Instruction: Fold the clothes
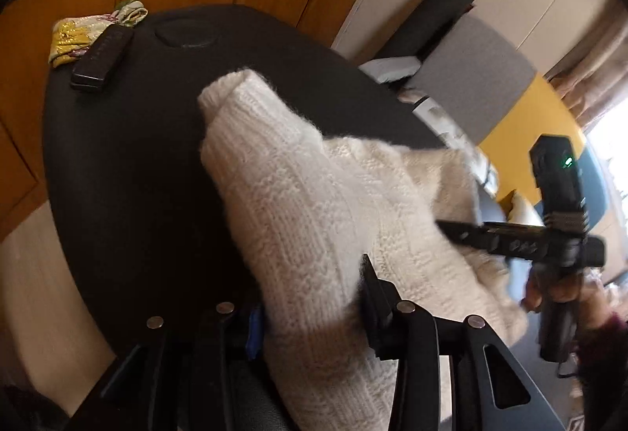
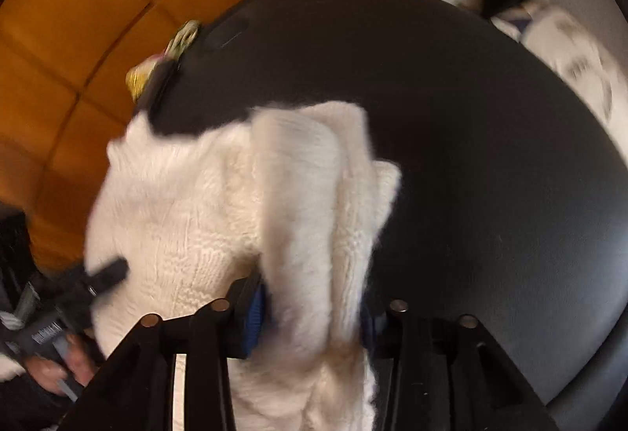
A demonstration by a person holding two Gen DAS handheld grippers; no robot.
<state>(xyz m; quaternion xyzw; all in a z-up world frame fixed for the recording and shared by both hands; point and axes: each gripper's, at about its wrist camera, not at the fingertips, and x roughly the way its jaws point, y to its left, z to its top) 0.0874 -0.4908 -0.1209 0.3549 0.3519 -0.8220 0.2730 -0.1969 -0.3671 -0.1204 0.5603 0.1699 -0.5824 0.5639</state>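
Sweater (image 1: 314, 219) pinched by both grippers (image 1: 314, 297) (image 2: 314, 309); remote (image 1: 100, 56) sharp only in L view.

The sweater (image 1: 314, 219) lies on the round table (image 1: 117, 156), with one sleeve (image 1: 251, 117) reaching toward the table's far side. At the far left edge rests a flat case (image 1: 100, 56), and a bundle of cloth (image 1: 84, 32) sits just behind it (touching, it seems). Beyond the table's right side stands a sofa (image 1: 471, 73).

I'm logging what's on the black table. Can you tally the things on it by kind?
Sweater: 1
Floral cloth: 1
Black case: 1
Total: 3
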